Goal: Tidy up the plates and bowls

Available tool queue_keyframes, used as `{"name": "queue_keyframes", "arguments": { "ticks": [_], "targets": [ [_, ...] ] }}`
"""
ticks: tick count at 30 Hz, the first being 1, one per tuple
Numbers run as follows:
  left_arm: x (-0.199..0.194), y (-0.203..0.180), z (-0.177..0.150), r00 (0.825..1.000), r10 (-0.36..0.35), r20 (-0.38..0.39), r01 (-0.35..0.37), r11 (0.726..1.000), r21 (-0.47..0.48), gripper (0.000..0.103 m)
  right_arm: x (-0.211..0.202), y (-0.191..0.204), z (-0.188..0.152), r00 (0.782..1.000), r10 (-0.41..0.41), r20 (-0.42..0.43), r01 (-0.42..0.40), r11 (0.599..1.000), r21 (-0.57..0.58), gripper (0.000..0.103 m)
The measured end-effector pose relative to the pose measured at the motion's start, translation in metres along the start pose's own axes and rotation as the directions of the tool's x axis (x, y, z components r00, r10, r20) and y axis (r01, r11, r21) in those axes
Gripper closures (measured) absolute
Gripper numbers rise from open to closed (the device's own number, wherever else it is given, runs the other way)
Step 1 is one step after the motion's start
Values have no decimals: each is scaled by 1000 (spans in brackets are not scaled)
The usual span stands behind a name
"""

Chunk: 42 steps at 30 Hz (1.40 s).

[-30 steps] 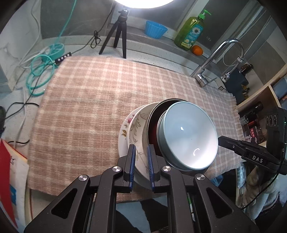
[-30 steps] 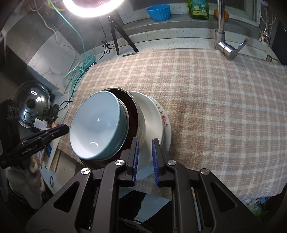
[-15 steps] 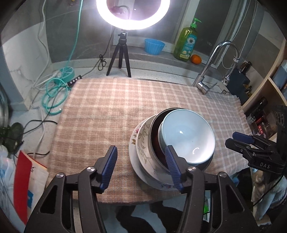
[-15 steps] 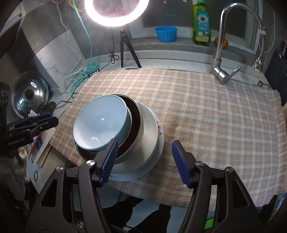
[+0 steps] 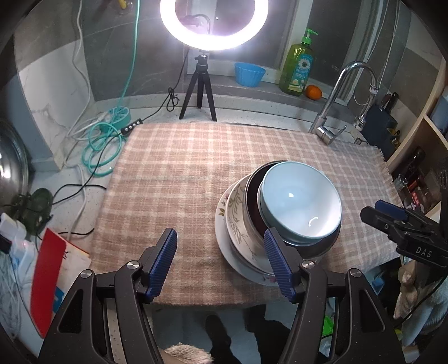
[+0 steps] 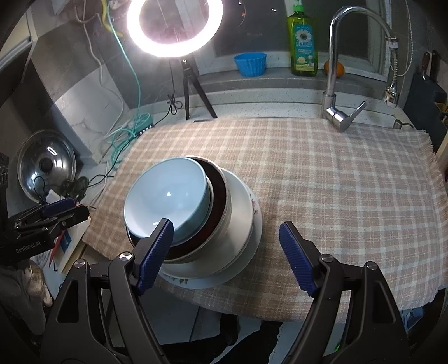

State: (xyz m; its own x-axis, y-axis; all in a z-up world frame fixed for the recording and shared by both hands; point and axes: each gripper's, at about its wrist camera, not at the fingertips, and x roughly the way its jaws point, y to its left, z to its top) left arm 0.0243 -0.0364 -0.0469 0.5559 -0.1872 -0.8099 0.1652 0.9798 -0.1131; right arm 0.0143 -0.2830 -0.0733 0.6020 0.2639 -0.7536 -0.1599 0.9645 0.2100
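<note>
Plates and bowls are sitting nested in one stack on the plaid cloth [image 5: 182, 173].

Left wrist view: the stack is lying at about 2 o'clock from the left gripper [image 5: 221, 260]. A light blue bowl [image 5: 301, 203] is resting on top, inside a dark-lined metal bowl [image 5: 252, 196], which is sitting in a leaf-patterned bowl [image 5: 235, 210] over a flowered plate [image 5: 224, 232]. The jaws are spreading apart with nothing between them; the right-hand pad [image 5: 275, 263] is overlapping the stack's near rim in the picture, contact impossible to tell. The right gripper [image 5: 392, 212] is showing at 3 o'clock, beyond the stack.

Right wrist view: the stack is lying at about 11 o'clock from the right gripper [image 6: 232, 252]. Its jaws are widening too, holding nothing; the left-hand pad [image 6: 156, 246] is crossing in front of the blue bowl's [image 6: 168, 196] near rim, and the plate's [image 6: 252, 221] edge is lying in the gap. The left gripper [image 6: 56, 208] is showing at 9 o'clock. A ring light [image 6: 175, 25] is glowing at 12 o'clock.
</note>
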Motion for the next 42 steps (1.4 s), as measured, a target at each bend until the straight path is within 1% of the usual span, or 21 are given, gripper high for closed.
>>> {"name": "queue_keyframes", "arguments": {
  "ticks": [1, 6, 9, 18, 42],
  "targets": [
    [-1, -1, 1, 1000, -1, 6, 1, 1000, 2, 39, -2, 1, 1, 1000, -4, 12, 4, 1000, -2, 17],
    [-4, -4, 4, 1000, -9, 29, 8, 1000, 19, 39, -7, 5, 4, 999, -16, 37, 17, 1000, -23, 17],
    [-3, -3, 5, 999, -16, 32, 15, 1000, 21, 39, -5, 6, 5, 999, -28, 35, 29, 999, -38, 17],
    [-3, -1, 7, 999, -12, 36, 11, 999, 31, 39, 1, 9, 7, 999, -15, 32, 16, 999, -32, 16],
    [-5, -6, 7, 999, -16, 39, 14, 998, 61, 39, 2, 12, 7, 999, -18, 33, 18, 999, -26, 16]
  ]
}}
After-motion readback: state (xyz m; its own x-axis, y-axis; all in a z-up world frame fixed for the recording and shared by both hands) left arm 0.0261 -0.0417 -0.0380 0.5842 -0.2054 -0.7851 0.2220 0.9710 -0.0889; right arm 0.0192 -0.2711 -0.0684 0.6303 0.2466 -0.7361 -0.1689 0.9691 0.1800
